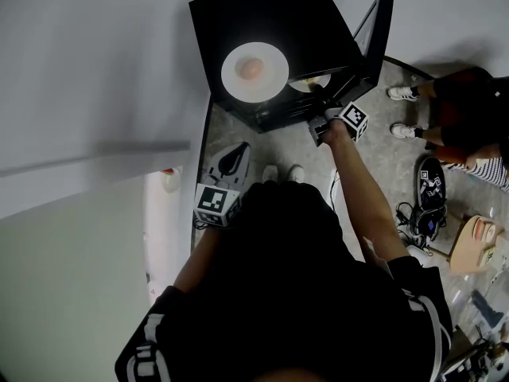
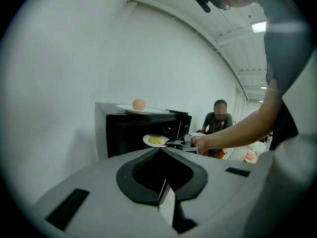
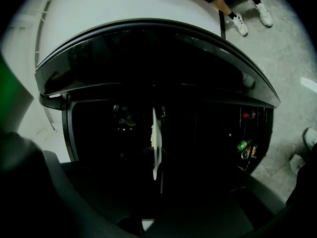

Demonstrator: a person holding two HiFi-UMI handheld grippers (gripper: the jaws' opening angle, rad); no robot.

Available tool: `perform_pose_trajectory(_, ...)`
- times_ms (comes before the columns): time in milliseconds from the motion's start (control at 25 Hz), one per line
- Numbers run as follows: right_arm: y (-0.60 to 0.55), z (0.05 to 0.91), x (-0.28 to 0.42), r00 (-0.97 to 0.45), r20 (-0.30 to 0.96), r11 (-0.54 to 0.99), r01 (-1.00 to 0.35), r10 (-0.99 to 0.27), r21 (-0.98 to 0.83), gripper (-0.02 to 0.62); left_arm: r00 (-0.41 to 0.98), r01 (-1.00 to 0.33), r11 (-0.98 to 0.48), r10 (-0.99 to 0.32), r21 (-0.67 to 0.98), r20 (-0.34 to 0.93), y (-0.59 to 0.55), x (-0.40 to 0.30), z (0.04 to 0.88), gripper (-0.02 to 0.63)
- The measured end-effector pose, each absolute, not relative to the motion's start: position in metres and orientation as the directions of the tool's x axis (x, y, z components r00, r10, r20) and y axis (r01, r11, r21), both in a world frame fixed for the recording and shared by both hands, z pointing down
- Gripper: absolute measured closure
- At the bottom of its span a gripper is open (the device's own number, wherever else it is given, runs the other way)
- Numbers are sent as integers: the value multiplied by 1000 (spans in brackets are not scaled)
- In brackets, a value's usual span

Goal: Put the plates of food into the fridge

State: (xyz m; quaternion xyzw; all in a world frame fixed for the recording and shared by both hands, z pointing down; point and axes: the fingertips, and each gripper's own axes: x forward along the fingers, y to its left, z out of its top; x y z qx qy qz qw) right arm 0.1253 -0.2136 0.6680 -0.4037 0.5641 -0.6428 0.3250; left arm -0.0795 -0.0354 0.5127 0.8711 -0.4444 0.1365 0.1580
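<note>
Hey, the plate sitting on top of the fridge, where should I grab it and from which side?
Probably pinch the plate by its near rim, coming level from the fridge front. It lies flat with round food at its centre, so only the thin rim is free.

White wall [image 1: 95,54], grey speckled floor [image 1: 378,146]

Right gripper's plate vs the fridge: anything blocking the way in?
Nothing visible. The fridge has its door swung open to the side, and the plate held in the right gripper is already at the open front. The interior is dark, so the shelf space behind can't be checked.
</note>
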Motion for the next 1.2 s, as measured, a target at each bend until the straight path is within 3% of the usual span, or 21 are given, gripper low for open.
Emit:
perform_pose_trajectory(560,-176,646,138,-464,101,-98,-30,-880,-995,515,588,-807,-562,-738,182,330,-46,-76,509,584)
perform_pose_trajectory(800,-154,602,123,-529,39,27,-116,-848,-993,515,588,-806,-568,-737,165,333,-49,-75,509,584)
perform_pose_trajectory(1200,-132,559,79,-624,-23,96,-84,-781,-992,512,576,-815,-554,-745,169,338,-41,-88,515,584)
